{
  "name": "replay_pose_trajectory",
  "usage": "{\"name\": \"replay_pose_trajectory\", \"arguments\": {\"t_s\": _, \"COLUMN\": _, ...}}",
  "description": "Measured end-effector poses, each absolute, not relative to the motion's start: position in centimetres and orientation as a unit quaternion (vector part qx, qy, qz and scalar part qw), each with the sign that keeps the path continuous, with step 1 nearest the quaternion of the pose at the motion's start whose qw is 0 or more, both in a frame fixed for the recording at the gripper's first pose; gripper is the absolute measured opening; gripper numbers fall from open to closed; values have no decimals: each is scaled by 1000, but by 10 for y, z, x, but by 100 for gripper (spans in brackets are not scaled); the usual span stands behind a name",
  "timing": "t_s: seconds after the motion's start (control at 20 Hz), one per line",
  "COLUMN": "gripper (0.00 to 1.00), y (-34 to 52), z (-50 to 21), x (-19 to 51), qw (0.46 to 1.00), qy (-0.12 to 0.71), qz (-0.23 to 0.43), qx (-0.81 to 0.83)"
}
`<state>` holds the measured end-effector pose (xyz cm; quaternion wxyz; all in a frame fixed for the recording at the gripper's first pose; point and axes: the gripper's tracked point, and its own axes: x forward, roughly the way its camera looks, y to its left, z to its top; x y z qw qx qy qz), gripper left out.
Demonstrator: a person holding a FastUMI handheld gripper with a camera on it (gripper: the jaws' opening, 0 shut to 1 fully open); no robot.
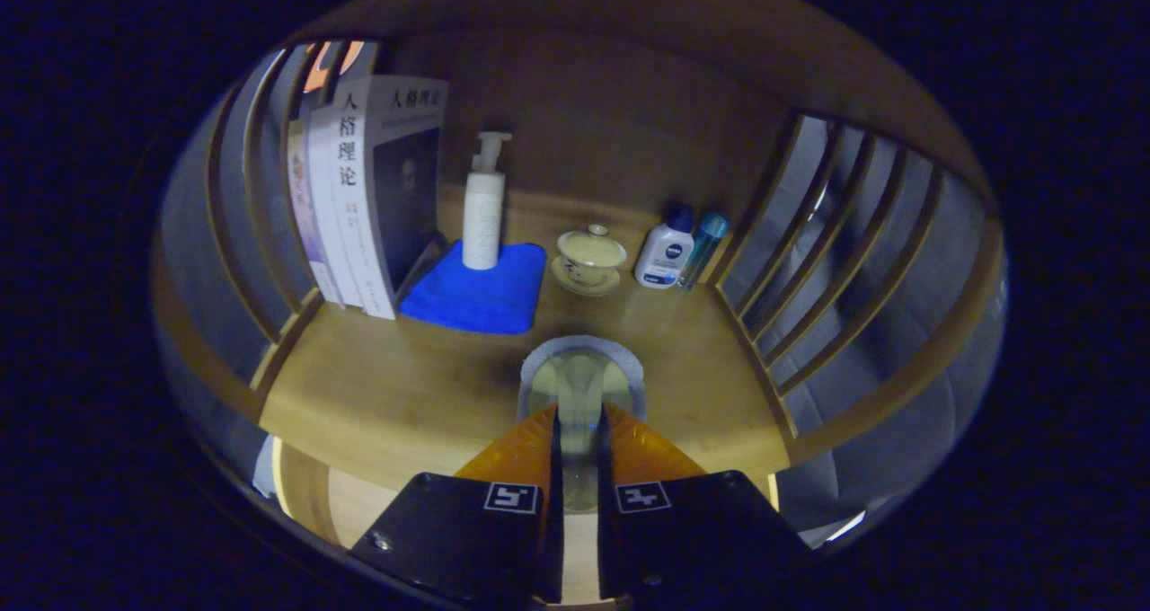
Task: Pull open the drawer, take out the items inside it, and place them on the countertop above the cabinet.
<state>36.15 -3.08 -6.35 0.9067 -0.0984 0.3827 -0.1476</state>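
My fingers [581, 431] grasp a glass cup [581, 386] at lower centre; bare surface [404, 386] lies just under and ahead of it.

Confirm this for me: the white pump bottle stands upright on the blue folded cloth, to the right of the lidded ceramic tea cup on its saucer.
One detail is wrong. In the gripper view the white pump bottle does stand upright on the blue folded cloth, but it is to the left of the lidded ceramic tea cup, not the right. The gripper is closed on a glass object.
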Motion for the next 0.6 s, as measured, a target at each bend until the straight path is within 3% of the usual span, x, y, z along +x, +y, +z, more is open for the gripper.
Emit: {"name": "replay_pose_trajectory", "arguments": {"t_s": 0.6, "gripper": 19, "y": -42, "z": -89, "x": 401, "qw": 903, "qy": 375, "qz": -168, "qx": -125}}
